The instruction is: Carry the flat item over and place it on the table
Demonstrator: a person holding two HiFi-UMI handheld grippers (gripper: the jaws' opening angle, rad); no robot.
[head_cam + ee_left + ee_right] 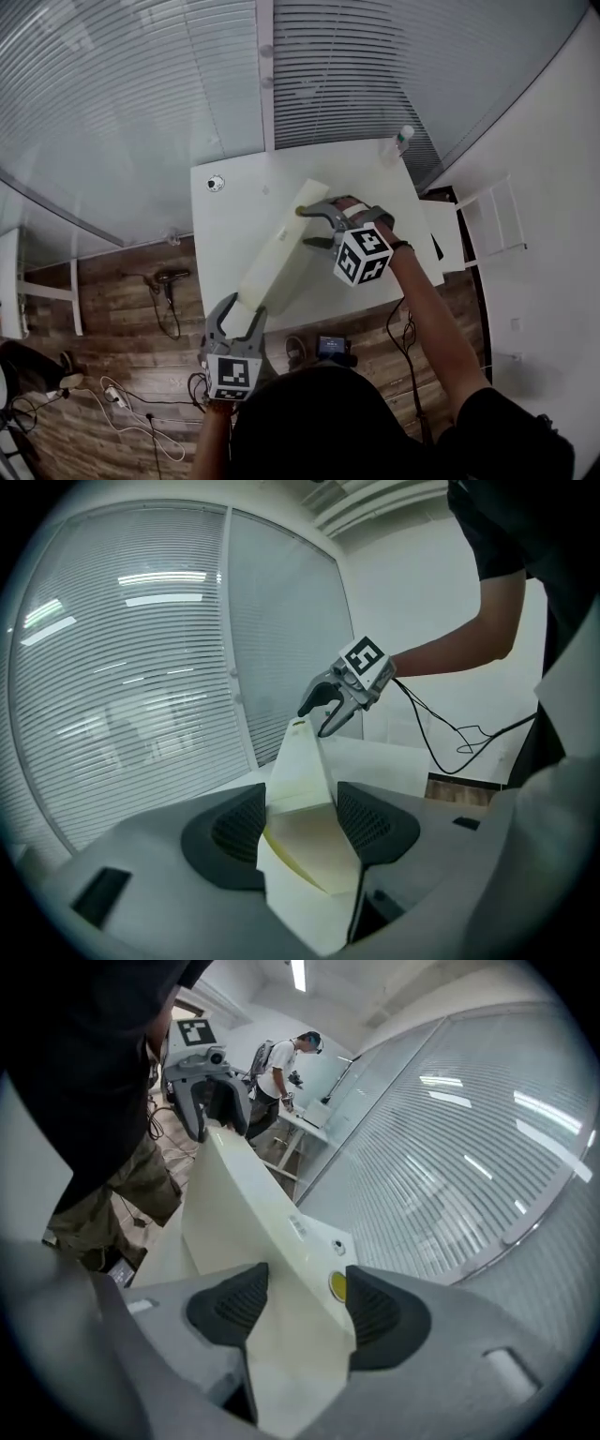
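A long flat cream board (281, 253) stretches over the white table (234, 216), its near end past the table's front edge. My left gripper (242, 311) is shut on that near end; in the left gripper view the board (302, 771) sits pinched between the pads of this gripper (300, 827). My right gripper (307, 227) stands at the far end with its jaws wide. In the right gripper view the board (253, 1213) runs between the spread pads of that gripper (307, 1307) towards the left gripper (211, 1101). I cannot tell whether the board rests on the table.
A bottle (401, 141) stands at the table's far right corner and a small round object (215, 183) at its far left. A glass wall with blinds lies behind. Cables (141, 412) trail over the wooden floor. A person (281, 1072) stands at another table far off.
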